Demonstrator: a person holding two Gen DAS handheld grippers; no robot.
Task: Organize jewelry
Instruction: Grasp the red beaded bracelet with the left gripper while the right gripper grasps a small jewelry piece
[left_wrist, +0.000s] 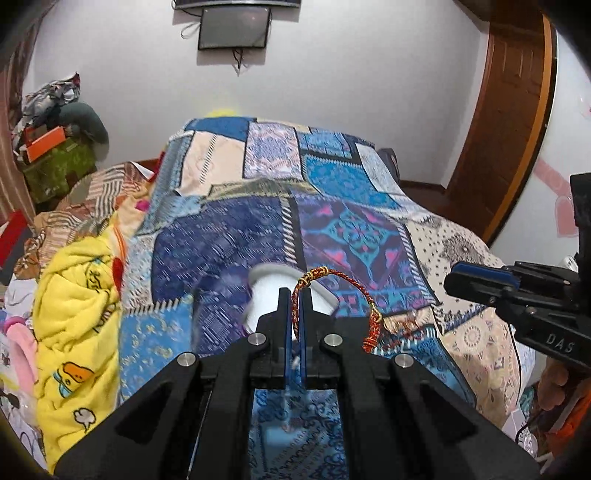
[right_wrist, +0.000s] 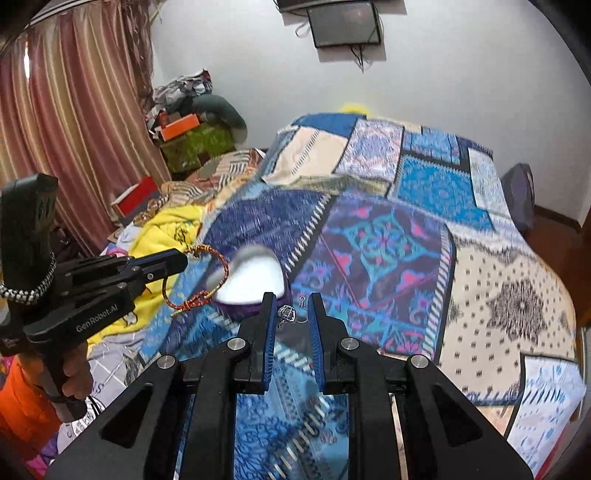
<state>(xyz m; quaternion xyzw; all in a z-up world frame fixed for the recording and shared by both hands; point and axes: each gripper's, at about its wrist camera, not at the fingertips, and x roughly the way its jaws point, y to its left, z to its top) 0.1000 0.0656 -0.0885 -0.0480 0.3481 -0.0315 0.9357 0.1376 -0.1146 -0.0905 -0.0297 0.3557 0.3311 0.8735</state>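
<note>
Left gripper (left_wrist: 294, 295) clamped on the red bracelet (left_wrist: 334, 291), raised just above and before the heart-shaped box (right_wrist: 255, 280); right gripper (right_wrist: 291, 314) parted around the silver earring (right_wrist: 286, 314).

Patchwork bedspread (left_wrist: 332, 206) in blues, purples and cream across the middle of both views. Yellow cartoon-print blanket (left_wrist: 77, 306) bunched at lower left of the left view, beside pink fabric. Dark wall screen (left_wrist: 233, 28) at top centre, cables dangling beneath. Heap of clothes (right_wrist: 184, 86) and an orange box (right_wrist: 180, 125) on a green box (right_wrist: 195, 146) at upper left. Striped pinkish curtain (right_wrist: 74, 110) down the left of the right view. Brown wooden door (left_wrist: 506, 110) at upper right of the left view.
</note>
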